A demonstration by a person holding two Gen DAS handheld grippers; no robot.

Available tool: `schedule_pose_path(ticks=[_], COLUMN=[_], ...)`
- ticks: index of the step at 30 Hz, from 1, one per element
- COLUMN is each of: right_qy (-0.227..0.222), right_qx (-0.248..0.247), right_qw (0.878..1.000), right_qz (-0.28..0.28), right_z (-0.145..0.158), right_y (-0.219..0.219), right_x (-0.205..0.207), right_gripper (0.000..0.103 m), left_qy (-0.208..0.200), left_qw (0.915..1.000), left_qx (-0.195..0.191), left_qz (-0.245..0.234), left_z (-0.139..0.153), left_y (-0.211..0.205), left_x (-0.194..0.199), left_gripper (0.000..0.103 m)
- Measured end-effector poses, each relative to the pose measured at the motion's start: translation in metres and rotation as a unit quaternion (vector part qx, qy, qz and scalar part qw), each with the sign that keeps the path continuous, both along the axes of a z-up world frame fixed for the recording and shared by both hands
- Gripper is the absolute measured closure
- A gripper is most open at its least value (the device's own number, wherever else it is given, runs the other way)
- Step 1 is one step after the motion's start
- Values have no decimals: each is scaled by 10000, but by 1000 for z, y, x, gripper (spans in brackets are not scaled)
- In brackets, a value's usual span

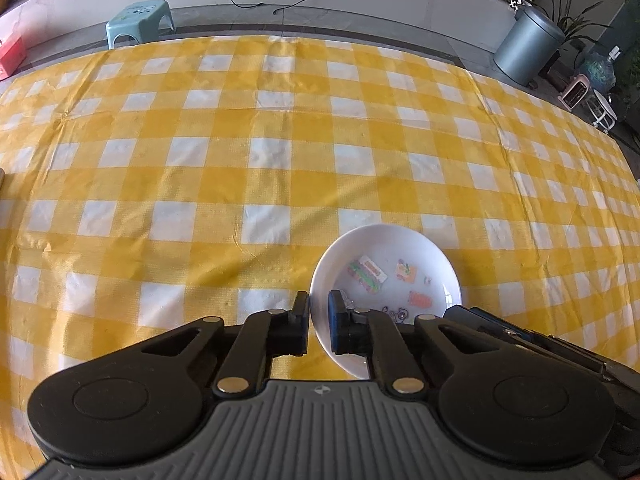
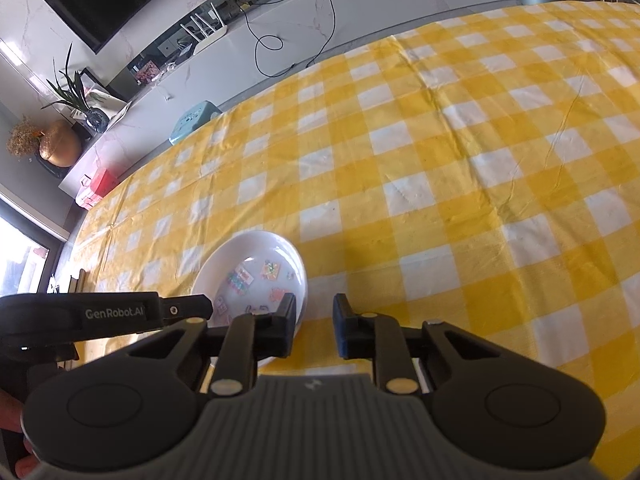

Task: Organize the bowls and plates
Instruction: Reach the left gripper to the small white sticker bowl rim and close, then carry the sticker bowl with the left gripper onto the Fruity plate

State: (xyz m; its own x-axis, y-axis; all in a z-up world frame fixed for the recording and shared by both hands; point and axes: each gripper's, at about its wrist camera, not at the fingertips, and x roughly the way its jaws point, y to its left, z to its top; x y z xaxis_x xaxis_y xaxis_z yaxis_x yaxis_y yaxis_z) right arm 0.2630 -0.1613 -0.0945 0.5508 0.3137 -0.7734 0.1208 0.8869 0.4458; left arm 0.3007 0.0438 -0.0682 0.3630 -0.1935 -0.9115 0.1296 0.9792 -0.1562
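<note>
White round ceramic plate with colourful printed pictures (image 1: 386,276) | on yellow-and-white checked tablecloth (image 1: 256,168) | left gripper (image 1: 319,312) clamped on near-left rim | right gripper (image 2: 315,314) clamped on right rim

One white shallow plate (image 1: 386,248), round, glossy, upright on the yellow-and-white checked bench (image 1: 280,140). Small coloured printed motifs scattered across its well. Near rim sits between hand-held gripper fingers on both sides.
</note>
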Motion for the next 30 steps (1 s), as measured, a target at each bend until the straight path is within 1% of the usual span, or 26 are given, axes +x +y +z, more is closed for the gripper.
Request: schedule_pose_path(ticks=[1,3,4,7,13,17,23,30], right_qy=[-9,-16,-6,-22,-141,-213,-362,-493], right_qx=[-11,40,59,-77,-28,56,164,189], right_qw=[10000,10000,9999,10000,9999,9997,9991,9980], right_qz=[17,72,86,53,11,-75,-167,-353], right_z=[0,-2,-3,3,22,37,58,76], right_y=[1,3,3,3,-8,-18,-34,-56], right_x=[0,2,2,-2,-22,-45,-89,-138], right_gripper=[91,99,101,101,101,101,101,101], left_qy=[-7,-41,-49,-72,-226,-376,-690,-850], left_qw=[10000,9999,10000,9999,9996,9990,9969,9939], left_qx=[50,89,81,24,16,-16,-320,-705], left_qz=[-9,-27,-31,-71,-183,-233,-211,-87], left_z=[-1,0,1,9,33,55,87,96], left_y=[-1,-4,-4,-6,-14,-22,-31,-42], left_x=[0,-1,-2,-7,-28,-50,-92,-140], left_gripper=[97,97,98,99,100,101,101,101])
